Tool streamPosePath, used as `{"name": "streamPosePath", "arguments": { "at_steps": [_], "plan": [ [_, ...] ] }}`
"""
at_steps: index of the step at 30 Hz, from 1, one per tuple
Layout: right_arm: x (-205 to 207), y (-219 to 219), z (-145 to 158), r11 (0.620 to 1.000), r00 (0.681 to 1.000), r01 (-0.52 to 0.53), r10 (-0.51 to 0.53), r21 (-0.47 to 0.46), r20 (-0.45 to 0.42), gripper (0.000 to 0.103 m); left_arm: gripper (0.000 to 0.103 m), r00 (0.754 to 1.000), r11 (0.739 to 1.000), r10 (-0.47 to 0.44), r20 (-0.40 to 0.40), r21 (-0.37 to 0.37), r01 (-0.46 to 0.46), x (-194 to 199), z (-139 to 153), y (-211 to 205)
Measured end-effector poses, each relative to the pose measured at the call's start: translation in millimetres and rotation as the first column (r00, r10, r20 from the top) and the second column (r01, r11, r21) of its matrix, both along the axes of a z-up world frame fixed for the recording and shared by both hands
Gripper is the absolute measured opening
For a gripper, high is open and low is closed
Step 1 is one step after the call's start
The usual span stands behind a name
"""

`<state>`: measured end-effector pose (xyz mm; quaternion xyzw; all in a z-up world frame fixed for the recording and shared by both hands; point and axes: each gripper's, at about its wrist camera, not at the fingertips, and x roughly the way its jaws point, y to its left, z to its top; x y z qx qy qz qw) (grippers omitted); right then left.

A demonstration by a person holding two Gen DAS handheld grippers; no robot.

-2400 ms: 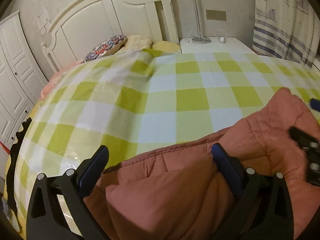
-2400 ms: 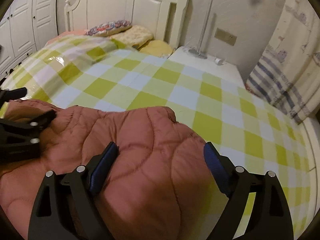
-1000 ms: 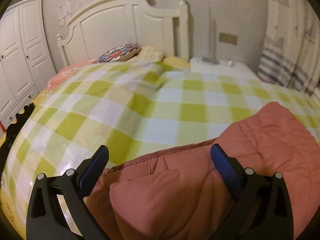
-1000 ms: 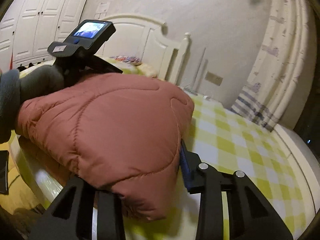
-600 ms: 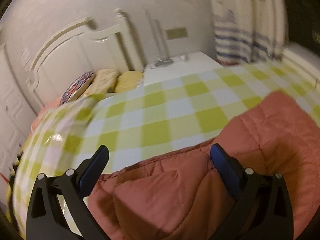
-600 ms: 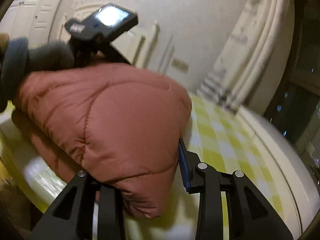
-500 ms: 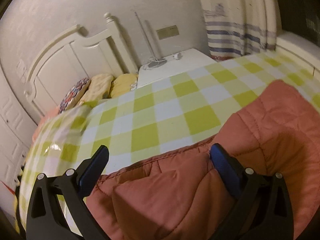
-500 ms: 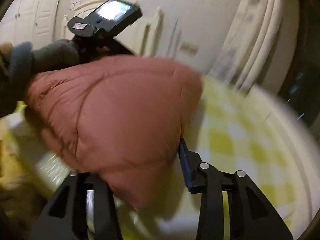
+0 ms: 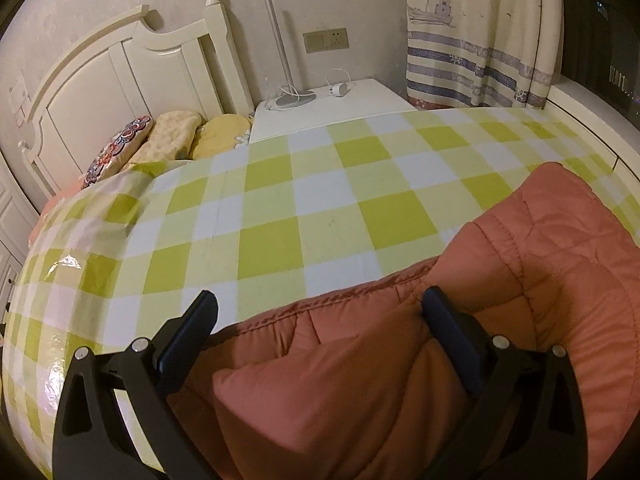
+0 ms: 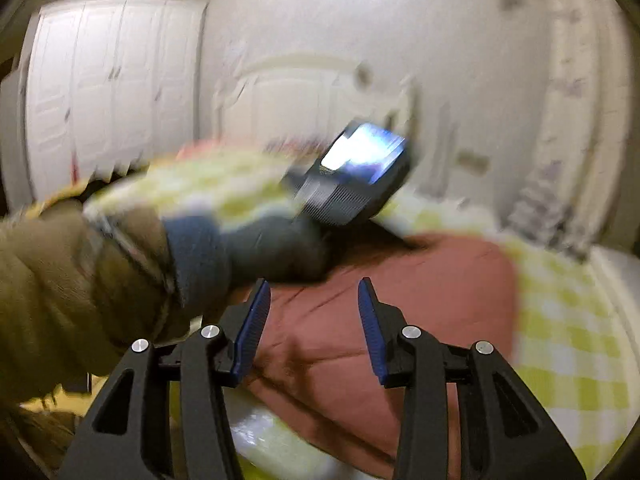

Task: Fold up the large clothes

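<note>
Bed (image 9: 304, 200): jacket (image 9: 360, 380) btwn L tongs (image 9: 320, 316).

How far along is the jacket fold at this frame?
Mostly done, it appears: the quilted jacket lies as a compact bundle on the checked bedspread. In hand: nothing gripped. The left gripper is open around a folded edge, and the right gripper hovers open, its view blurred. Left: perhaps a final press; hidden layers cannot be judged.
</note>
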<state>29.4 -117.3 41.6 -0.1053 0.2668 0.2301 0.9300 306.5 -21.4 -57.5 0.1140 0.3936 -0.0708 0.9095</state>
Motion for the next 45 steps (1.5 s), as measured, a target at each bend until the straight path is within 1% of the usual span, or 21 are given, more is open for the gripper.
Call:
{"name": "streamPosePath", "arguments": {
  "at_steps": [1,2,4,6,10,12,14,18,21,23,25,28,30,31,33,34,35,36,39,42,45],
  "plan": [
    [11,15,-21,0.998,0.999,-0.007,0.005,-0.060,-0.039,0.040,0.101,1.000,1.000,-0.005,-0.001,-0.005,0.005,0,0,1],
    [13,26,-38,0.990,1.000,0.010,-0.012,-0.140,-0.014,0.040,0.101,1.000,1.000,-0.013,0.004,-0.008,0.013,0,1,3],
    [7,35,-54,0.974,0.997,0.036,-0.020,-0.226,0.072,0.040,0.101,1.000,1.000,-0.017,-0.001,-0.015,0.017,0,2,7],
    [10,32,-52,0.976,0.998,0.044,-0.035,-0.213,0.046,0.040,0.101,1.000,1.000,-0.023,0.001,-0.013,0.023,-3,9,9],
    [15,29,-49,0.973,0.999,0.033,-0.029,-0.228,0.018,0.040,0.101,0.982,1.000,-0.007,0.189,-0.006,0.008,-51,49,13],
    [19,31,-50,0.972,0.999,0.038,-0.032,-0.233,0.032,0.040,0.101,0.970,1.000,-0.006,0.244,-0.013,0.010,-78,66,15],
    [19,30,-52,0.972,0.999,0.041,-0.033,-0.230,0.037,0.040,0.101,0.966,1.000,-0.025,0.256,-0.008,0.028,-96,71,14],
    [22,30,-56,0.974,0.998,0.049,-0.038,-0.221,0.052,0.040,0.101,0.977,0.992,-0.033,0.208,0.126,0.007,-102,29,8],
    [17,31,-54,0.970,0.998,0.026,-0.013,-0.240,0.055,0.043,0.101,0.978,1.000,-0.025,0.209,0.015,0.022,-101,10,27],
    [5,33,-46,0.968,0.998,-0.012,0.026,-0.251,0.052,0.054,0.101,0.979,1.000,-0.012,0.203,-0.004,0.013,-101,11,33],
    [-2,19,-27,0.976,0.997,-0.010,0.026,-0.220,0.072,0.068,0.101,0.974,1.000,-0.017,0.227,0.015,0.014,-105,10,33],
    [-12,-14,3,0.992,0.987,0.072,-0.056,-0.107,0.150,0.074,0.101,0.965,1.000,0.006,0.262,0.008,-0.008,-111,9,35],
    [-10,-42,18,0.986,0.970,0.165,-0.157,-0.031,0.184,0.078,0.101,0.956,0.999,0.024,0.293,0.015,-0.030,-117,9,36],
    [-8,-54,19,0.979,0.962,0.205,-0.200,-0.010,0.185,0.080,0.101,0.952,0.999,0.029,0.304,0.020,-0.037,-118,9,35],
    [12,-73,4,0.965,0.960,0.263,-0.259,-0.024,0.107,0.080,0.101,0.944,0.998,0.039,0.328,0.029,-0.052,-121,10,35],
    [18,-74,-8,0.959,0.959,0.278,-0.274,-0.053,0.069,0.084,0.101,0.942,0.998,0.043,0.333,0.028,-0.055,-123,11,36],
    [32,-76,-32,0.955,0.960,0.278,-0.281,-0.103,-0.018,0.092,0.101,0.941,0.998,0.043,0.337,0.022,-0.054,-125,10,37],
    [34,-74,-42,0.957,0.960,0.272,-0.277,-0.105,-0.037,0.099,0.101,0.940,0.998,0.041,0.340,0.022,-0.052,-126,10,38],
    [33,-77,-46,0.958,0.960,0.276,-0.279,-0.076,-0.038,0.099,0.101,0.931,0.997,0.042,0.362,0.041,-0.061,-130,9,37],
    [31,-81,-39,0.962,0.964,0.262,-0.265,-0.075,-0.037,0.099,0.101,0.937,0.998,0.042,0.347,0.028,-0.056,-128,10,41],
    [14,-80,-21,0.968,0.968,0.251,-0.251,-0.002,-0.015,0.098,0.101,0.948,0.998,0.055,0.313,0.012,-0.062,-127,20,47]
  ]
}}
